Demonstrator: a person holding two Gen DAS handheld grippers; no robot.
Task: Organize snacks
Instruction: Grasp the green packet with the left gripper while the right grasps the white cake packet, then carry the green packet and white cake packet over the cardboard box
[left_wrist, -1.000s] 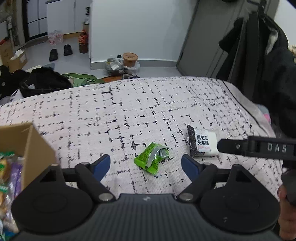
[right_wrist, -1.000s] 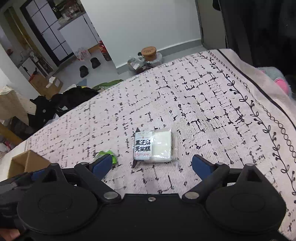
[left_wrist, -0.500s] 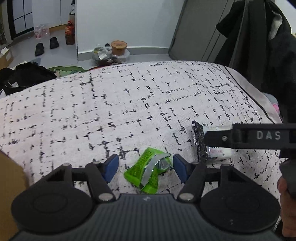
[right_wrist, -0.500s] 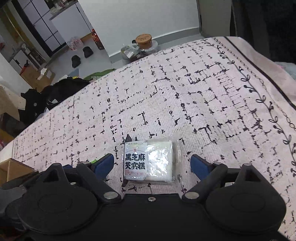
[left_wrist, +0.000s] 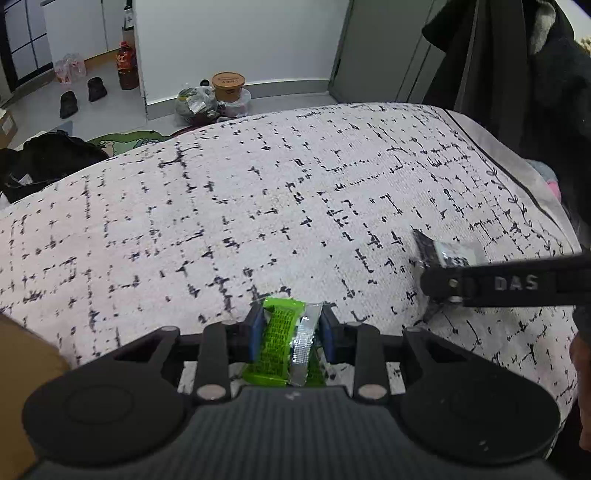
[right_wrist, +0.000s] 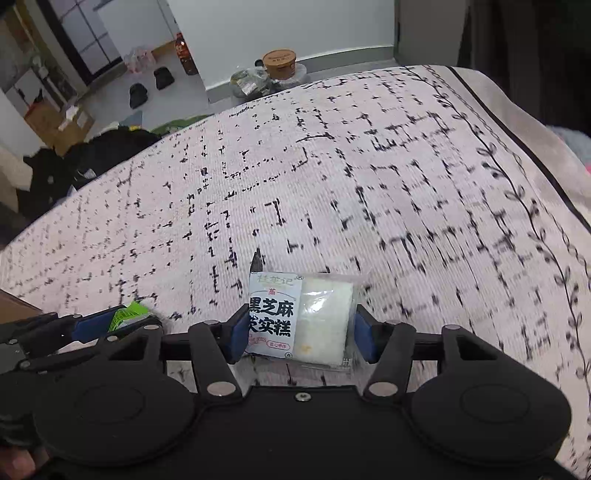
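Observation:
A green snack packet (left_wrist: 279, 339) lies on the patterned bed cover (left_wrist: 258, 203). My left gripper (left_wrist: 291, 325) has its closing jaws around it, and both blue pads press its sides. A white cake packet with black lettering (right_wrist: 273, 314) sits between my right gripper's (right_wrist: 301, 328) closing jaws, with the pads against its edges. From the left wrist view, the right gripper (left_wrist: 443, 284) shows side-on over that white cake packet (left_wrist: 454, 254). In the right wrist view, the left gripper (right_wrist: 110, 325) and the green snack packet (right_wrist: 129, 314) appear at lower left.
A cardboard box corner (left_wrist: 22, 369) stands at the near left edge. Dark coats (left_wrist: 517, 92) hang by the bed's right side. Beyond the bed's far edge the floor holds a noodle cup (left_wrist: 228, 85), bags, a bottle and slippers.
Both grippers have sunk toward the cover and their jaws have narrowed from wide open onto the two packets. The box has slid mostly out of the left wrist view.

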